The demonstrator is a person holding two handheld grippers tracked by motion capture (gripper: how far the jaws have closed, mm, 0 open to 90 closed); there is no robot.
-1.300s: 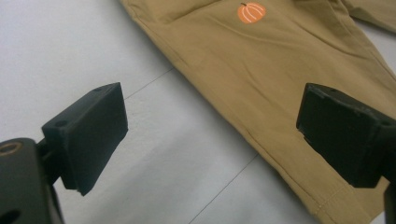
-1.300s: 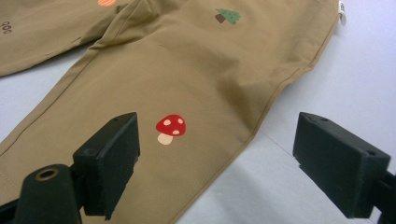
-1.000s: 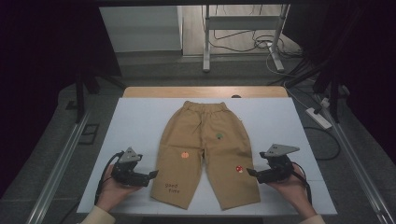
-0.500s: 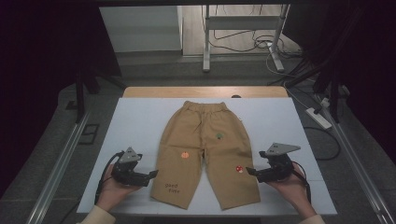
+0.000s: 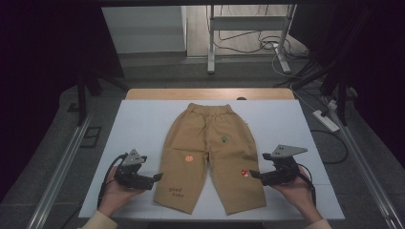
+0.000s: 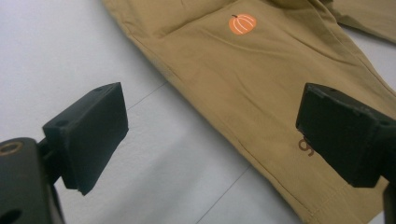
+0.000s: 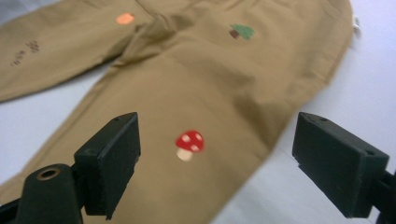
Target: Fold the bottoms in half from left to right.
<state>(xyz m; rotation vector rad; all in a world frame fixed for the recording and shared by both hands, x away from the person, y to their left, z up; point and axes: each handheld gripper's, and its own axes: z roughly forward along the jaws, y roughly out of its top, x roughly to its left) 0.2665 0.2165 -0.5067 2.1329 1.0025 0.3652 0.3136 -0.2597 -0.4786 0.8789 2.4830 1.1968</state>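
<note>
Tan children's trousers lie flat on the white table, waistband far, legs toward me. They carry a pumpkin patch, a green tree patch, a mushroom patch and small lettering. My left gripper is open at the outer edge of the left leg, its jaws straddling the hem side. My right gripper is open beside the right leg, the mushroom between its jaws and the cloth's edge under them. Neither holds anything.
Bare white tabletop lies left and right of the trousers. A wooden table edge runs behind. Metal rails flank the table; a power strip and cables lie on the floor beyond.
The right gripper has edged slightly left toward the right trouser leg. The left gripper and the trousers have stayed put.
</note>
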